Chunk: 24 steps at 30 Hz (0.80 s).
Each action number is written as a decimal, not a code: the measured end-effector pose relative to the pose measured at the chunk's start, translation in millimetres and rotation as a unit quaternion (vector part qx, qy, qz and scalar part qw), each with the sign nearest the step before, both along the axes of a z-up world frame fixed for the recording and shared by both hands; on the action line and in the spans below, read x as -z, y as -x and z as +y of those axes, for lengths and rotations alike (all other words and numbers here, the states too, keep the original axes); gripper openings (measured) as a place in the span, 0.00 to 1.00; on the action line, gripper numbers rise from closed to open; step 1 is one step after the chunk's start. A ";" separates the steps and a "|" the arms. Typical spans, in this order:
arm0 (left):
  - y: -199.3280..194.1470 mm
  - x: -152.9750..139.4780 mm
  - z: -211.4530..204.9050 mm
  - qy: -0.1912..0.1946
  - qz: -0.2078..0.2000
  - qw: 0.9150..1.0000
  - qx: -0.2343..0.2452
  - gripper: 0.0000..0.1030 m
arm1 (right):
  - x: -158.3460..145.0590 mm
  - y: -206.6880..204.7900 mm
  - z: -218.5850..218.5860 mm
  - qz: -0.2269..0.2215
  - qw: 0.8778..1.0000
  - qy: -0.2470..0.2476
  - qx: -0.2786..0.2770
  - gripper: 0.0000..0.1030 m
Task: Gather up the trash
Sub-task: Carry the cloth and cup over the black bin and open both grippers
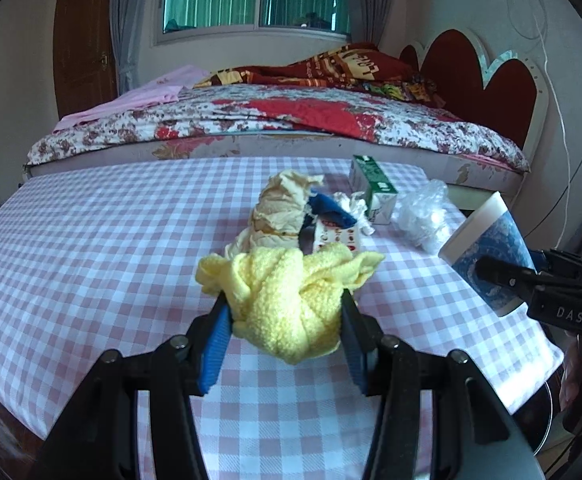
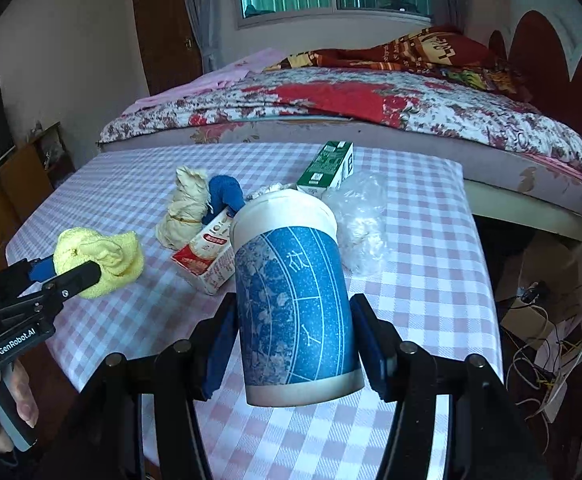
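My left gripper (image 1: 285, 320) is shut on a crumpled yellow cloth (image 1: 287, 296), held just above the checked table; the cloth also shows in the right wrist view (image 2: 99, 258). My right gripper (image 2: 295, 340) is shut on a blue and white paper cup (image 2: 295, 304), tilted away from me; the cup shows at the right in the left wrist view (image 1: 487, 256). On the table lie a cream crumpled paper (image 1: 279, 204), a blue scrap (image 1: 329, 206), a red and white carton (image 2: 207, 256), a green and white carton (image 1: 373, 188) and crumpled clear plastic (image 1: 425, 214).
The table wears a pink and white checked cloth (image 1: 91, 248). A bed with a floral quilt (image 1: 275, 120) stands right behind it. Cables and a box lie on the floor at the right (image 2: 547, 344). A dark cabinet stands at the left (image 2: 15, 184).
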State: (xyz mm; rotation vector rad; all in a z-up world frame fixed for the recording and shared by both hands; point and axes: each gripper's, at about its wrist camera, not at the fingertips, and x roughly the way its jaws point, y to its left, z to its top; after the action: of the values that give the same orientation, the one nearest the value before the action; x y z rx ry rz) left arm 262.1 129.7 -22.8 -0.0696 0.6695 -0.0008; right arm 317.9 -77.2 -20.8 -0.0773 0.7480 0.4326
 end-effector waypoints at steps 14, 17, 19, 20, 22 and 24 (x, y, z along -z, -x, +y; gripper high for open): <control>55.3 -29.1 -20.3 0.006 -0.044 0.999 0.007 0.50 | -36.9 63.5 -27.8 -0.050 0.998 -0.031 0.022 0.55; 65.9 -33.9 -25.3 0.012 -0.050 0.999 0.014 0.50 | -45.2 78.5 -35.9 -0.063 0.997 -0.036 0.029 0.55; 71.9 -36.5 -28.9 0.014 -0.053 0.998 0.017 0.50 | -49.1 86.5 -40.2 -0.069 0.996 -0.036 0.032 0.55; 74.9 -38.0 -31.0 0.015 -0.054 0.998 0.020 0.50 | -50.9 91.2 -42.2 -0.072 0.996 -0.036 0.034 0.55; 80.6 -40.4 -36.2 0.014 -0.057 0.998 0.023 0.50 | -52.6 99.6 -44.9 -0.078 0.996 -0.033 0.037 0.55; 84.5 -42.3 -40.9 0.015 -0.061 0.998 0.026 0.50 | -53.2 106.7 -48.3 -0.081 0.995 -0.029 0.041 0.55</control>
State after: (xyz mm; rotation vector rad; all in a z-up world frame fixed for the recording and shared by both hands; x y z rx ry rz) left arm 177.5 88.7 19.6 -0.0802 0.5493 -0.0655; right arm 211.2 -125.5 32.4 -0.0260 0.5768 0.3652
